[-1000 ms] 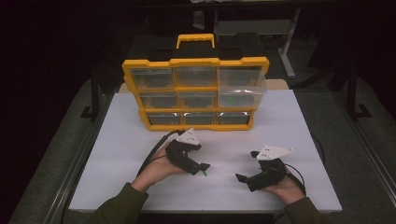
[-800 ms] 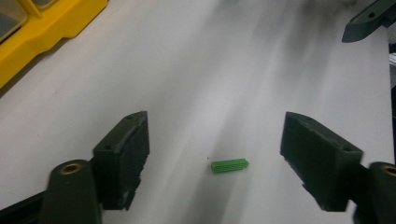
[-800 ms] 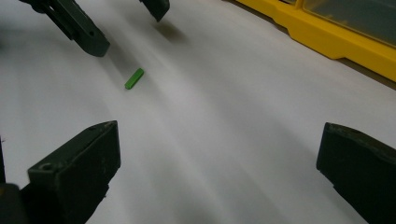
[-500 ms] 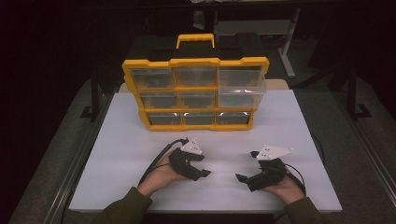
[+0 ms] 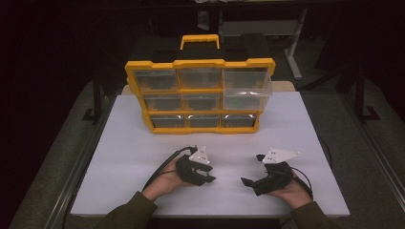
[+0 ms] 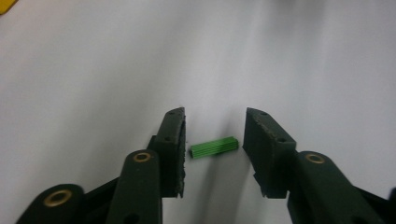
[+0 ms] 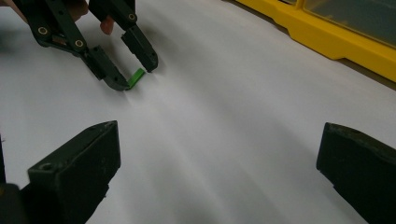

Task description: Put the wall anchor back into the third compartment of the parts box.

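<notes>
**Inspector:** Two hand-held grippers on the white counter [image 5: 143,143]. The left hand-held gripper [image 6: 215,140] is low over a small green ribbed piece [image 6: 215,147]; its jaws have just been closing, with the piece lying crosswise between them; a sliver of gap remains at each end, so nothing is clamped yet. The right hand-held gripper [image 7: 215,172] rests with jaws spread wide and nothing between them.

**Assessor:** Location of the piece?

**Inspector:** Flat on the counter, near the front edge, at about 6 o'clock from the yellow drawer organiser [image 5: 200,95] and well apart from it. In the right gripper view the green piece [image 7: 137,77] lies between the left hand-held gripper's two pads [image 7: 140,46], at about 11 o'clock in that view.

**Assessor:** Advice for the grasp?

**Inspector:** In my judgement, keep the jaws square to the piece so both pads meet its ends together; a skewed close would likely pivot it out sideways. Keep the tips down near the counter, since the piece is thin; close gently until it is firm, and lift only then. Right hand-held gripper should stay clear.
</notes>
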The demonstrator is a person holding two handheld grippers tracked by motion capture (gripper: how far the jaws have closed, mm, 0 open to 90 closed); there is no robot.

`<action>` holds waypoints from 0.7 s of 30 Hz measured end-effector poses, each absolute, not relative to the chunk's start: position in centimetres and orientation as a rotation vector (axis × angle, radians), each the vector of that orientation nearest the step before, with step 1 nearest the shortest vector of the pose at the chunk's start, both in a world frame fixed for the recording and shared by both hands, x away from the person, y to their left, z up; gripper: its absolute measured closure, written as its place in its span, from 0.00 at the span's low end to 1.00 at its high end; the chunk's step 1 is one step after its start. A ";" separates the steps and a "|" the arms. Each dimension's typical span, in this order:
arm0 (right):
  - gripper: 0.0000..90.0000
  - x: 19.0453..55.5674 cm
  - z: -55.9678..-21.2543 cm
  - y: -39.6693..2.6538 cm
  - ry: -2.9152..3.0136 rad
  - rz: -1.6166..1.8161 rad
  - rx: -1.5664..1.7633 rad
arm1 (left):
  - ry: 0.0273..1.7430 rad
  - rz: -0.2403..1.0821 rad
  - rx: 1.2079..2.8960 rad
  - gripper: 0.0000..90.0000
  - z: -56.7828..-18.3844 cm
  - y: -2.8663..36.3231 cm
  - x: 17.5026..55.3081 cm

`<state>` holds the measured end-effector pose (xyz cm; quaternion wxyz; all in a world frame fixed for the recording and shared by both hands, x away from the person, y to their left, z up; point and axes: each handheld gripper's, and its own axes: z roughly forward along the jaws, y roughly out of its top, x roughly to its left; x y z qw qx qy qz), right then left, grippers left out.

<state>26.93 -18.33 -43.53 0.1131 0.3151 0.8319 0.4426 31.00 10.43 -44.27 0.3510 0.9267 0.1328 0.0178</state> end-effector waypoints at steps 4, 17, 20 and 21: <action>0.00 26.9 -43.5 -18.3 2.442 1.296 0.927 | 0.339 0.038 2.398 0.73 -44.3 10.6 31.3; 0.00 27.0 -43.5 -18.3 2.440 1.298 0.923 | 0.364 -0.012 2.365 0.87 -44.5 10.7 31.8; 0.00 27.0 -43.5 -18.3 2.439 1.300 0.926 | 0.373 -0.017 2.361 0.88 -44.5 10.8 32.0; 0.00 26.9 -43.5 -18.3 2.441 1.299 0.926 | 0.374 -0.018 2.360 0.88 -44.5 10.8 32.0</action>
